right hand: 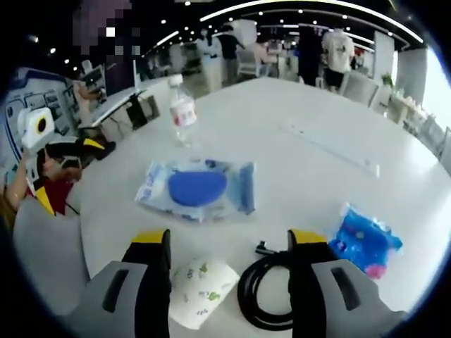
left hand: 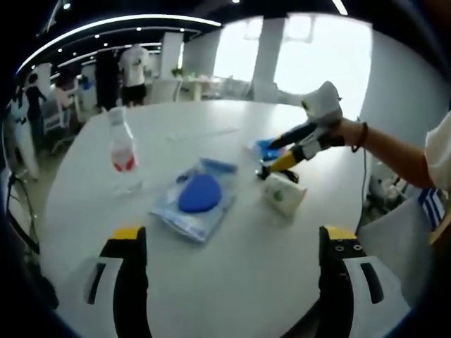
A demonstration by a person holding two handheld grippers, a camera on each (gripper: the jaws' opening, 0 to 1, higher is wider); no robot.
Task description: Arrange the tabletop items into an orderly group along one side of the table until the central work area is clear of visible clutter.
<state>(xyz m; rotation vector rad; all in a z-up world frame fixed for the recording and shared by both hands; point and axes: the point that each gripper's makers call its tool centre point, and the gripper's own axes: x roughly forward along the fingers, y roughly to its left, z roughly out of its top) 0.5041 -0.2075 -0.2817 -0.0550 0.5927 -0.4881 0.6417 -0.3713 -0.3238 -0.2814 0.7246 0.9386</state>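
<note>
Right gripper view: water bottle upright at far side of table. Plastic pouch nearer, mid-table. Tissue pack and coiled cable nearest, side by side, cable right. Small snack packet right of cable, apart.

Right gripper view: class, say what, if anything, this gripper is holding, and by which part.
Nothing is held. The right gripper stands open over the coiled black cable, with the white tissue pack between its jaws, neither gripped.
</note>
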